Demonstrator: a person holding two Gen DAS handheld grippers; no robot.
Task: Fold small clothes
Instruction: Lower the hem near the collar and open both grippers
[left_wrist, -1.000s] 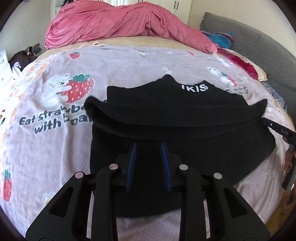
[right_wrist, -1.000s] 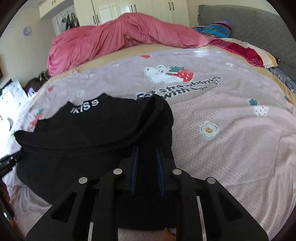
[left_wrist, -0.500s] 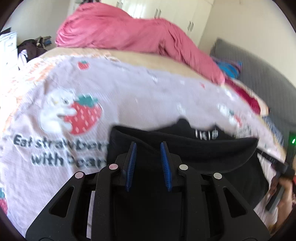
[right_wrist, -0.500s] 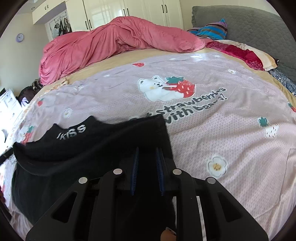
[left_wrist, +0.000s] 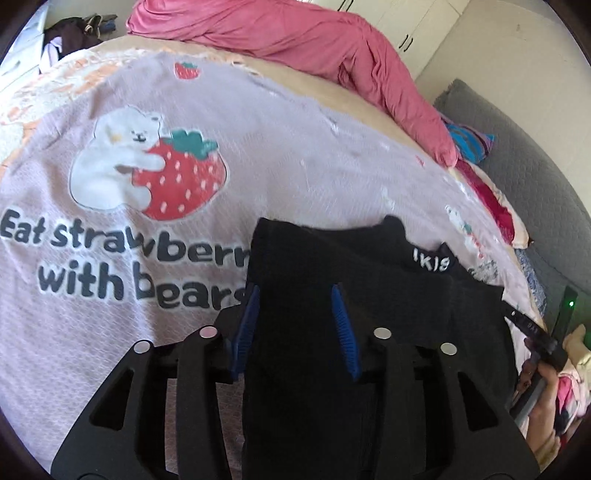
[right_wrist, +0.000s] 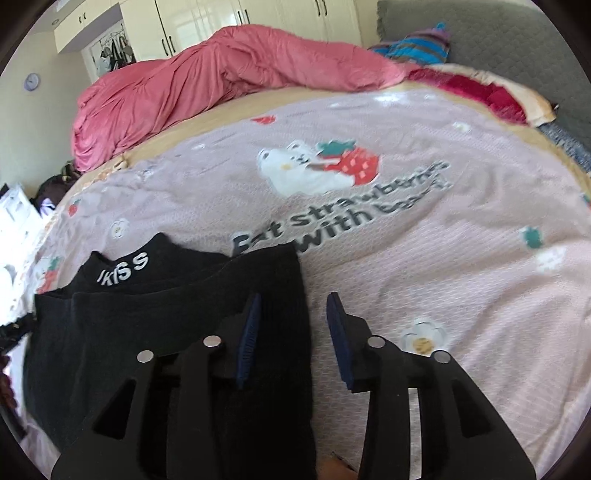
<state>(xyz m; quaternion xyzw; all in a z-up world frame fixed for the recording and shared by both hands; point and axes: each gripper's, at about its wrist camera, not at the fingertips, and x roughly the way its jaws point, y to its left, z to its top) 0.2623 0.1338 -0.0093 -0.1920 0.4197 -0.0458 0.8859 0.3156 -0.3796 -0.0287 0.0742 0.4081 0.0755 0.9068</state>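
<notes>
A wide bed fills both views, spread with a pale lilac bedcover (left_wrist: 288, 155) printed with a white bear hugging a strawberry and the words "Eat strawberries with bears"; across its far side lies a long rumpled pink duvet (right_wrist: 207, 77), and to the right a grey padded headboard (right_wrist: 517, 40) rises behind a striped blue pillow (right_wrist: 417, 44) and a red-patterned one (right_wrist: 476, 88); cream wardrobe doors (right_wrist: 221, 18) stand beyond the bed.

On the near part of the bedcover lies the black garment (right_wrist: 155, 325) — folded over on itself, its top layer ending in a straight edge, with a collar bearing white letters peeking out above that edge; it rests flat on the cover, its left corner just over the printed word "bears".

The left gripper (left_wrist: 297, 321) hovers over the garment's left side; its blue-padded jaws have just been opening and stand apart, black cloth lying under and between them but not pinched — released. The right gripper (right_wrist: 291, 325) hangs at the garment's right edge; its jaws have likewise just been opening, the left pad over black cloth and the right pad over bare bedcover, gripping nothing.

At the right rim of the left view the person's hand (left_wrist: 543, 391) shows around the other tool's handle.
</notes>
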